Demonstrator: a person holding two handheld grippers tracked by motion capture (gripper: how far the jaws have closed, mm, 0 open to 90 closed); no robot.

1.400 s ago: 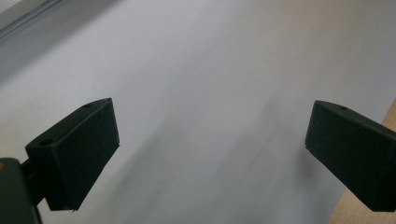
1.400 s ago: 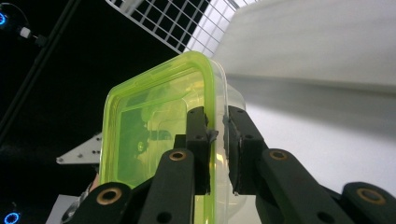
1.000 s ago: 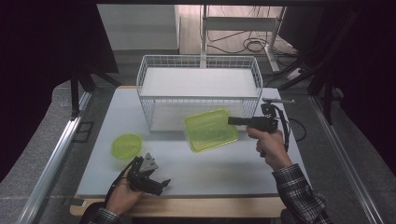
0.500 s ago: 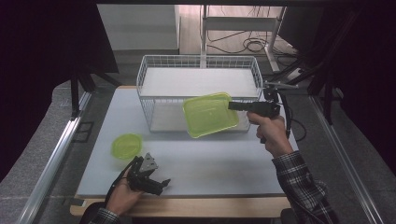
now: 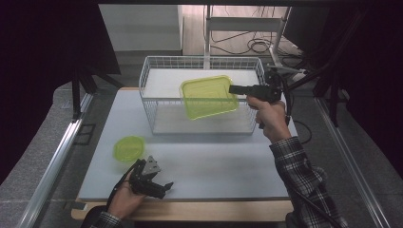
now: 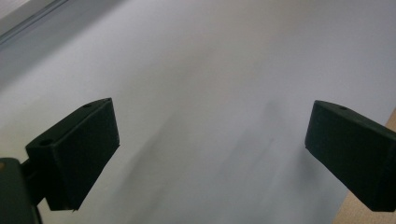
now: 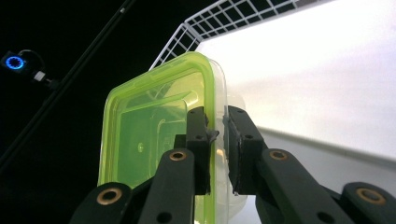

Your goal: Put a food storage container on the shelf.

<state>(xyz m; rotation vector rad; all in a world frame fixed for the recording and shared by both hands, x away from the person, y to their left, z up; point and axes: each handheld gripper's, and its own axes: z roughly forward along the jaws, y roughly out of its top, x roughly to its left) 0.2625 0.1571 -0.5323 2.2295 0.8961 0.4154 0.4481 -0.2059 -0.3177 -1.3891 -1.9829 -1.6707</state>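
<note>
While the right gripper [image 5: 236,89] pinches the rim of the green container [image 5: 209,96] between its closed jaws, that container hangs tilted above the white wire basket [image 5: 151,116], toward the basket's 3 o'clock half. From where I stand the job looks like setting it down inside. In the right gripper view the pads clamp only a thin stretch of rim [image 7: 215,135], so the load hangs well out from the grip; I would keep the wrist slow and level the container before lowering, or it may swing and catch the basket's top wire. Bringing it toward the basket's middle, clear of the near wall at 6 o'clock, and sinking straight down until the base rests on the floor seems the safest line. Only then should the jaws part.

The left gripper [image 5: 164,186] rests near the table [image 5: 228,161] edge at 7 o'clock, jaws spread wide with nothing between them; the left gripper view shows bare white surface. A small round green lid or bowl [image 5: 129,147] lies on the table just beyond it, at about 11 o'clock from that hand.

Against a second ago, the container has left the tabletop in front of the basket: it has been lifted and carried toward 12 o'clock, over the rim, and tipped more steeply. The left hand and the round green piece sit where they did.
</note>
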